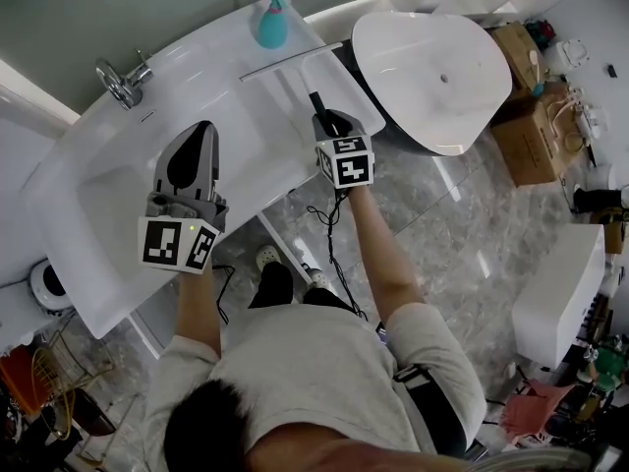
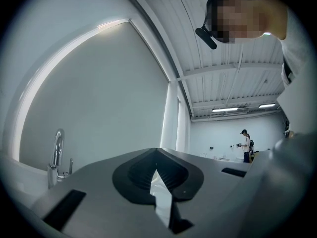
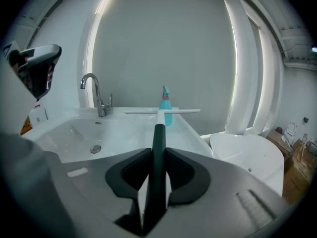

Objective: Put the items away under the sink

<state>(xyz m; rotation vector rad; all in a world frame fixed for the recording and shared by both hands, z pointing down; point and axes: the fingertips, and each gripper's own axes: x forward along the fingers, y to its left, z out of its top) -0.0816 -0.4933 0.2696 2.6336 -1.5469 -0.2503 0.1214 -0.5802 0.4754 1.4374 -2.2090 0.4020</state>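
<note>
**Squeegee in hand above the sink counter, not yet stowed**

The right gripper (image 1: 329, 124) is clamped on the squeegee's (image 1: 316, 101) dark handle at the right end of the white sink counter (image 1: 226, 62). The left gripper (image 1: 201, 131) has its jaws together and empty, over the basin.
Risk: the long white blade may twist in the narrow grip and clip the teal spray bottle (image 1: 271, 23) near it, or catch the counter edge on lowering.
Surface: glossy white, with a chrome faucet (image 1: 123, 79).
Room: grey marble floor (image 1: 462, 234), white oval tub (image 1: 432, 67), cardboard boxes (image 1: 526, 136).
</note>
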